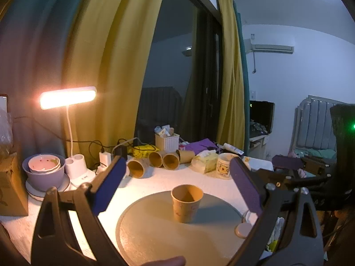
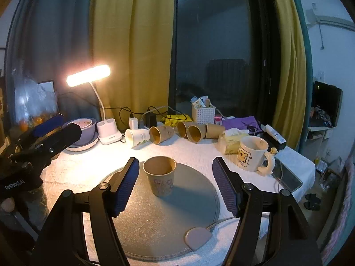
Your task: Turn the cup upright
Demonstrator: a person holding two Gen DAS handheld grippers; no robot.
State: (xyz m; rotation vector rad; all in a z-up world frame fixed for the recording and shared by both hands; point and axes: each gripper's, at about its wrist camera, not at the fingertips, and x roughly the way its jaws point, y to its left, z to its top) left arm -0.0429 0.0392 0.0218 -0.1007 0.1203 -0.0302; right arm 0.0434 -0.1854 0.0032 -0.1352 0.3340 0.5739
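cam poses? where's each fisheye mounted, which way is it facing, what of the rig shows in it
Left wrist: sits on the left tongs, facing along the open fingers toward the window; upright paper cup on the round grey mat ahead; the other gripper's dark body shows at the right edge.
Right wrist: sits on the right tongs, facing the same window from further right; open fingers flank the cup; the left tongs enter at left.
Shared: cup, mat, desk lamp, cartoon mug, tipped cups at the back.
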